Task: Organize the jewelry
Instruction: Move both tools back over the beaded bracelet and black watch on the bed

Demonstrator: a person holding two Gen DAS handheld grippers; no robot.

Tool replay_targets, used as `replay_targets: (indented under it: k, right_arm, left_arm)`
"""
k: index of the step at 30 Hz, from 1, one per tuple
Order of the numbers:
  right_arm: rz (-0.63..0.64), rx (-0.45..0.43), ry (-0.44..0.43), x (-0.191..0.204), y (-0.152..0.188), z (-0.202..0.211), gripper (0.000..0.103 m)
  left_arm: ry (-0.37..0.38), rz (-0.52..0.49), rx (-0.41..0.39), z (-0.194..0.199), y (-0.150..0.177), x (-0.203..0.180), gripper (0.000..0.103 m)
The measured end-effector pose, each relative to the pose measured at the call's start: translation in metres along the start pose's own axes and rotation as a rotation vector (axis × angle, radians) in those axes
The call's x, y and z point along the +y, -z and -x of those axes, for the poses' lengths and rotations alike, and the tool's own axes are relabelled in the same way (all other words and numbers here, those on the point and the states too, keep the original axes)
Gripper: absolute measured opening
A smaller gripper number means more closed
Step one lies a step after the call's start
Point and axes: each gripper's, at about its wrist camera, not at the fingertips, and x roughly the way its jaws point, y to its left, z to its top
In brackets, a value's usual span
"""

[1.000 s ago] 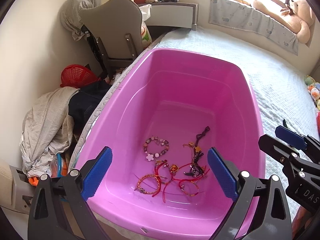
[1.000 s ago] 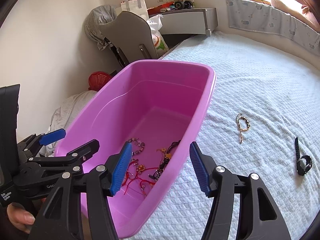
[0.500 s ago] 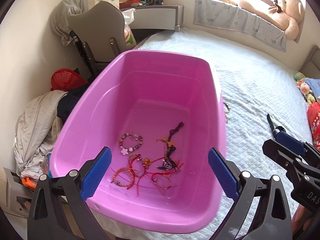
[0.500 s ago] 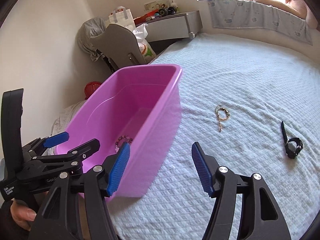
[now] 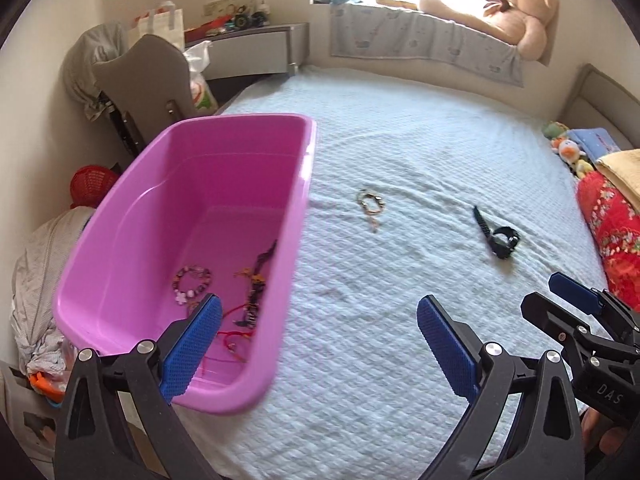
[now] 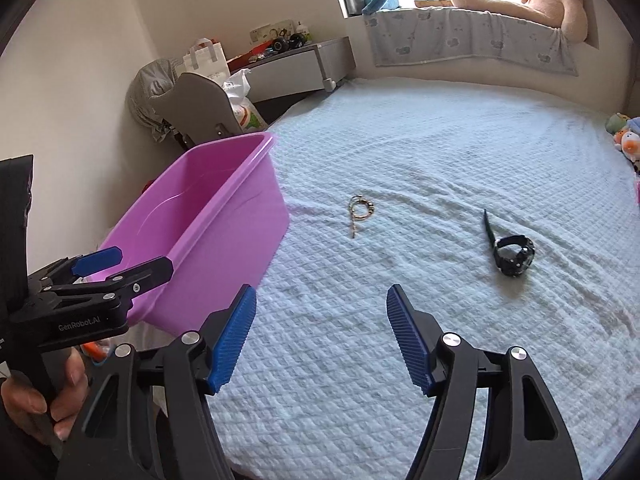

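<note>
Swinging off the pink tub (image 5: 192,216) toward the bracelet (image 6: 361,210), tail trailing nearward, both grippers empty: left gripper (image 5: 318,344) wide, right gripper (image 6: 322,340) just been widening.

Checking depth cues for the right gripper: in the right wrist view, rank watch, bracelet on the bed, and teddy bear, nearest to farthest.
1. Watch, on the bed cover ahead and to the right of the right gripper, whose jaws are open.
2. Bracelet, farther up the bed, near the pink tub's corner.
3. Teddy bear, on the window ledge, far back.
</note>
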Motion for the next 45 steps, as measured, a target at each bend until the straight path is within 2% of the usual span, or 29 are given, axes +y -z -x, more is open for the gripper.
replay_targets:
  k: [8,14,25,32,45]
  right_arm:
    - [-0.063,-0.040,0.076,-0.056,0.027,0.023,0.073]
    - [-0.104,-0.054,0.122,-0.094,0.048,0.024,0.073]
    - [-0.168,-0.038,0.189,-0.152,0.074,0.009,0.073]
    - [-0.203,-0.001,0.213,-0.182,0.074,-0.027,0.073]
    - [-0.188,0.025,0.271,-0.229,0.030,-0.124,0.073]
  left_arm:
    - [0.058,0.003,-0.007,-0.005,0.018,-0.043,0.097]
    - [0.066,0.032,0.013,-0.020,0.036,-0.066,0.097]
    - [0.049,0.024,0.079,-0.079,0.049,-0.101,0.097]
    - [0.025,0.010,0.087,-0.120,0.039,-0.108,0.097]
    - [-0.010,0.016,0.074,-0.211,-0.004,-0.108,0.097]
